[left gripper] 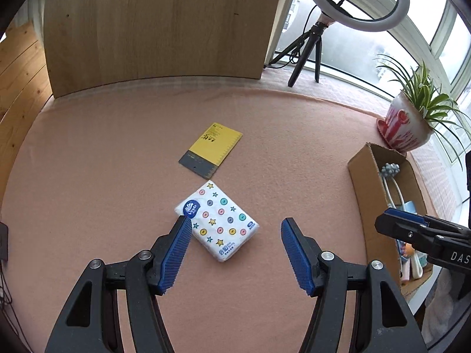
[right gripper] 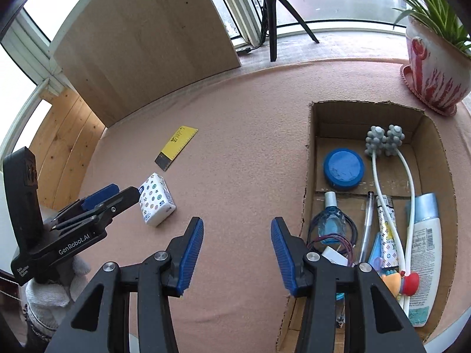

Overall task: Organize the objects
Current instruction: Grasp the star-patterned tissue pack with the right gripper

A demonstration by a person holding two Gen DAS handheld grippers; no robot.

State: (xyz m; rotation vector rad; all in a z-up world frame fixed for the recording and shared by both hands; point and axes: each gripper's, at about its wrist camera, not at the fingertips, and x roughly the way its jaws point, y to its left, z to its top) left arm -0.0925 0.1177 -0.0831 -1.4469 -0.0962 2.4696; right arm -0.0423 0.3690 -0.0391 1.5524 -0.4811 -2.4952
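Note:
A white tissue pack with coloured dots and stars lies on the pink table cloth; it also shows in the right wrist view. My left gripper is open and hovers right over it, its left finger at the pack's near corner. A yellow and grey scraper card lies beyond the pack, also seen from the right. My right gripper is open and empty, above the cloth just left of the cardboard box.
The box holds a blue round tin, a white massager, a lotion bottle, a pen and small items. A potted plant stands behind it. A wooden board and a ring light tripod stand at the back.

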